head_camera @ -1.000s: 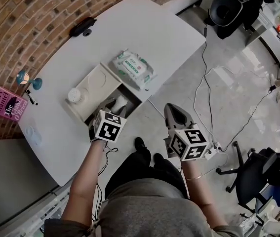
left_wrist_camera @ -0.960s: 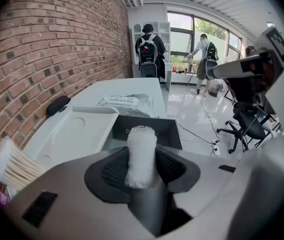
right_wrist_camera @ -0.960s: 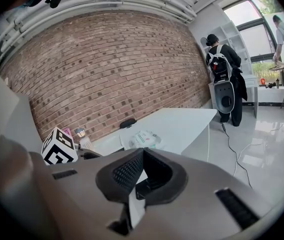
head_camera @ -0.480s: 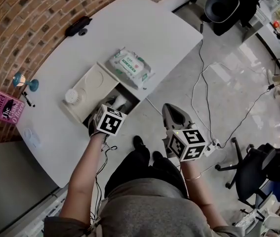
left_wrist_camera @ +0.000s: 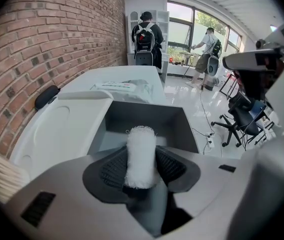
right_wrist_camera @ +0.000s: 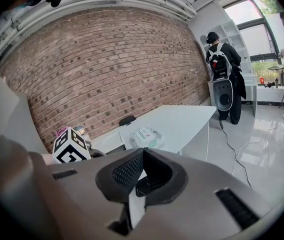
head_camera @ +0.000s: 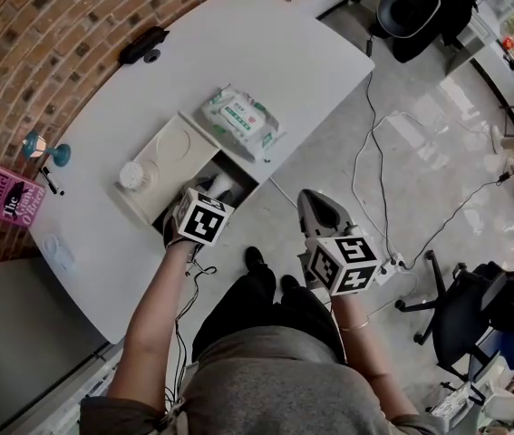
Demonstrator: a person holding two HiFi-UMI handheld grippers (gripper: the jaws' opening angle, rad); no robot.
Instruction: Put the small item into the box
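A small white fluffy roll [left_wrist_camera: 140, 156] sits between the pads of my left gripper [left_wrist_camera: 140, 164], which is shut on it. The roll hangs over the near end of the open grey-lined box [left_wrist_camera: 147, 119]. In the head view, the left gripper [head_camera: 216, 191] reaches into the box [head_camera: 238, 172] at the table's near edge, and the roll [head_camera: 224, 185] shows just past its marker cube. The box's cream lid [head_camera: 173, 145] lies flat beside it. My right gripper [head_camera: 323, 212] hovers off the table over the floor; in its own view the right gripper [right_wrist_camera: 140, 153] is shut and holds nothing.
A pack of wet wipes [head_camera: 239, 117] lies behind the box, and a white round item [head_camera: 132, 175] rests on the lid's edge. A pink book [head_camera: 4, 195], a small blue object [head_camera: 50, 150] and a black device [head_camera: 143, 46] lie along the table's far side. Cables and an office chair [head_camera: 474, 320] are on the floor.
My left gripper has edged slightly forward over the box with the roll still in it. The right gripper has stayed where it was.
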